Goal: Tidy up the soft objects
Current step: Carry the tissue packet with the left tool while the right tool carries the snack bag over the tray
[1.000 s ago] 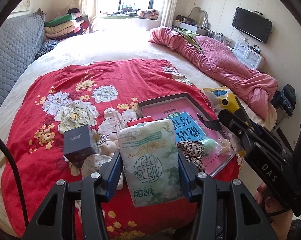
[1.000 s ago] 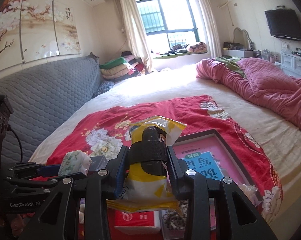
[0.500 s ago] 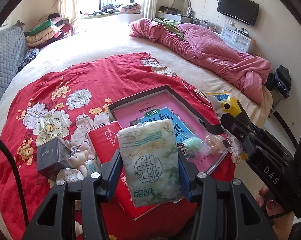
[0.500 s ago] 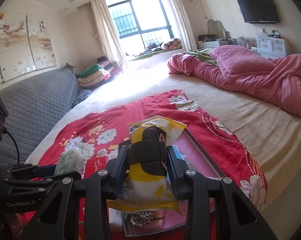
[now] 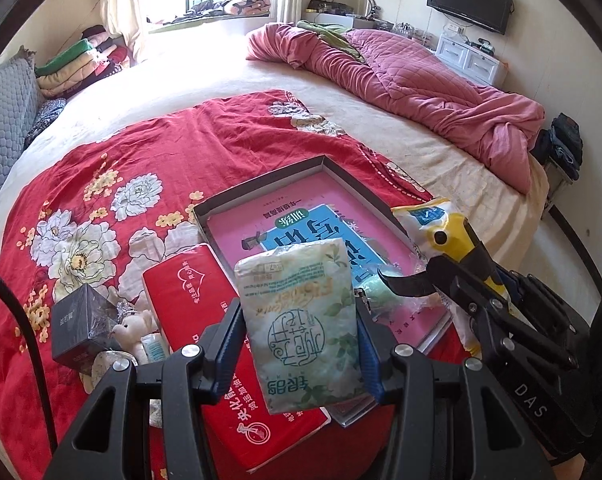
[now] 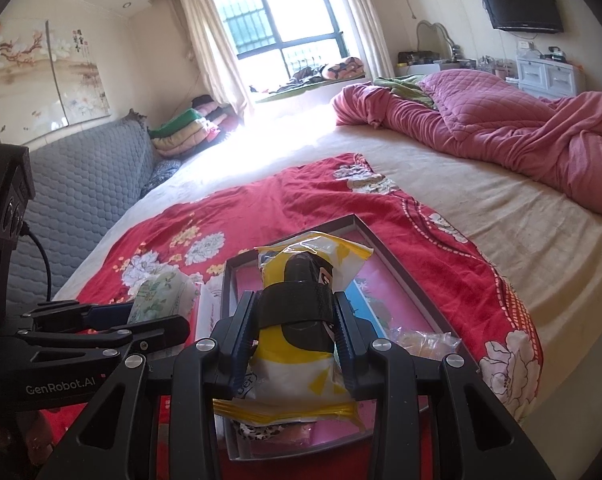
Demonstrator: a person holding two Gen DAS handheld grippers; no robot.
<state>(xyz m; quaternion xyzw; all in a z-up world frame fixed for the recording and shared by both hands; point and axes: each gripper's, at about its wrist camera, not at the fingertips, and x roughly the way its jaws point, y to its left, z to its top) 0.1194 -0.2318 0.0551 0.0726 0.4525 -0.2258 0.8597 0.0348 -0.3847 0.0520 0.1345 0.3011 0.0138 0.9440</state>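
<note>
Left gripper (image 5: 297, 344): clamped on a green-white tissue pack (image 5: 301, 320), both pads pressed against the pack's sides. The pack is held upright above a red pack (image 5: 229, 344) lying on the red floral cloth (image 5: 141, 168), just beside the near-left edge of the tray (image 5: 261, 184).

Right gripper (image 6: 295, 336): clamped on a yellow-white bag (image 6: 301, 364) with a black strap (image 6: 297, 304) wrapped around its upper part. The pads grip at the strap level. The bag hangs over the near end of the tray (image 6: 397, 260); whether it touches the tray contents cannot be determined.

Tray contents: a pink-and-blue book (image 5: 301, 216) lying flat, a leopard-print item (image 6: 257, 432) at the near edge, and a clear pouch (image 6: 425, 338) at the near-right corner.

Left of the red pack, on the cloth: a dark box (image 5: 81, 328) and a small plush bear (image 5: 135, 326), close together.

Far side of the bed (image 5: 205, 72): a bunched pink quilt (image 5: 421, 92), well apart from the tray
</note>
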